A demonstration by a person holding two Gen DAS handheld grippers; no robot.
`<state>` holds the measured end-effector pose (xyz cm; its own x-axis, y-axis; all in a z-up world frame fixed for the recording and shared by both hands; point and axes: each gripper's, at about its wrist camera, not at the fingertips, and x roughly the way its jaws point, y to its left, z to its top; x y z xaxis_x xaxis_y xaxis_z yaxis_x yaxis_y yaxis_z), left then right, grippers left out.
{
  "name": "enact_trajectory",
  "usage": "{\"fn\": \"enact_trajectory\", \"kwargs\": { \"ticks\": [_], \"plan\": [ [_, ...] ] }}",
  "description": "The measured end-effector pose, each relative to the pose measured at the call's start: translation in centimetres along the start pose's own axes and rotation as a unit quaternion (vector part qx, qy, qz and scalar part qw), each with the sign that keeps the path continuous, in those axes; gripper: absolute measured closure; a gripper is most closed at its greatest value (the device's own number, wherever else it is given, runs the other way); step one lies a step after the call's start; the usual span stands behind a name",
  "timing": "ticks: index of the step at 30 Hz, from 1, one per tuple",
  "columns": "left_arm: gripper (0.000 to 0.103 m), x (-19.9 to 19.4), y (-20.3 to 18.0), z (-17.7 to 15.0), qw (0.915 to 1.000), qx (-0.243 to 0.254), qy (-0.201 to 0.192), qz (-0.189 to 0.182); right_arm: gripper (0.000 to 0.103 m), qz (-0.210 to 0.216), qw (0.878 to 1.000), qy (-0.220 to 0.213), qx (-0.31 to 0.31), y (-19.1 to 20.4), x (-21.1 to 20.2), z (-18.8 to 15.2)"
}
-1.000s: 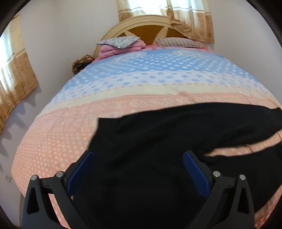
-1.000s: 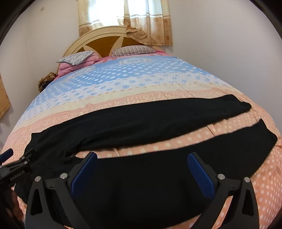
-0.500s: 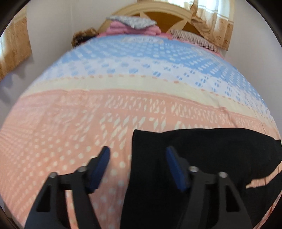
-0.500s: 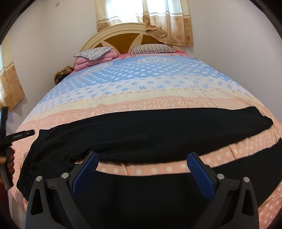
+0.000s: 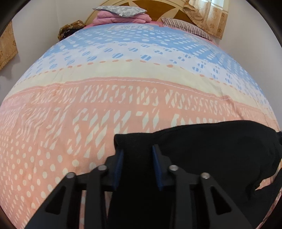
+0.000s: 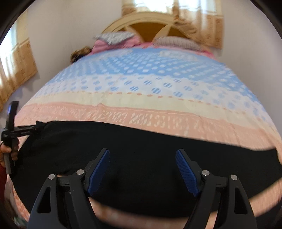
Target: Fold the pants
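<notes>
Black pants (image 6: pixel 149 139) lie spread sideways across the near part of the bed. In the left wrist view their left end (image 5: pixel 211 149) is bunched up between the blue pads of my left gripper (image 5: pixel 137 149), whose jaws are closing and press a raised fold of the cloth. The same left gripper (image 6: pixel 26 131) shows at the far left of the right wrist view, held by a hand (image 6: pixel 8 152), at the pants' corner. My right gripper (image 6: pixel 142 153) hovers over the middle of the pants. Its jaws are closing but still stand wide, with cloth under them and the pads (image 6: pixel 98 169) not pressing it.
The bedcover (image 5: pixel 123 88) is banded in peach, cream and blue. At the head lie folded pink bedding under a grey pillow (image 5: pixel 119 10), a striped pillow (image 5: pixel 185 26) and a wooden headboard (image 6: pixel 149 28). Curtains (image 6: pixel 19 70) hang on the left wall. The right wrist view is blurred.
My left gripper moved left to the pants' end and its jaws narrowed onto a fold of cloth. My right gripper swung left and closer over the pants, jaws narrowing a little.
</notes>
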<state>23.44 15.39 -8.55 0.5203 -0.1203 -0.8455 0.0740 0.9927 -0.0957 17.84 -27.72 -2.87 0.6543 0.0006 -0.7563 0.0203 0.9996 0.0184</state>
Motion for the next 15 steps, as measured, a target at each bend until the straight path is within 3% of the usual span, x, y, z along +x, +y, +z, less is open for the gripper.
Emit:
{"fn": "enact_trajectory", "kwargs": {
  "ticks": [3,9,12,13,14,15],
  "plan": [
    [0.072,0.3,0.4,0.4,1.0000,-0.005,0.001,-0.002,0.025,0.015,0.999,0.036,-0.024,-1.3,3.9,1.8],
    [0.057,1.0,0.3,1.0,1.0000,-0.003,0.004,0.001,0.025,0.053,0.991,0.104,-0.067,-2.5,9.7,3.3],
    [0.056,1.3,0.0,1.3,0.9999,0.000,0.000,0.010,0.025,0.071,0.989,0.100,-0.077,-2.8,10.1,3.3],
    [0.059,1.5,-0.1,1.4,0.9999,0.005,-0.004,0.016,0.031,0.075,0.988,0.101,-0.085,-2.7,10.0,3.3],
    [0.060,1.5,-0.2,1.4,0.9997,0.007,-0.008,0.020,0.051,0.087,0.987,0.102,-0.087,-2.7,10.0,3.4],
    [0.064,1.4,-0.3,1.3,0.9996,0.008,-0.011,0.023,0.062,0.103,0.985,0.102,-0.089,-2.5,9.8,3.4]
  ]
}}
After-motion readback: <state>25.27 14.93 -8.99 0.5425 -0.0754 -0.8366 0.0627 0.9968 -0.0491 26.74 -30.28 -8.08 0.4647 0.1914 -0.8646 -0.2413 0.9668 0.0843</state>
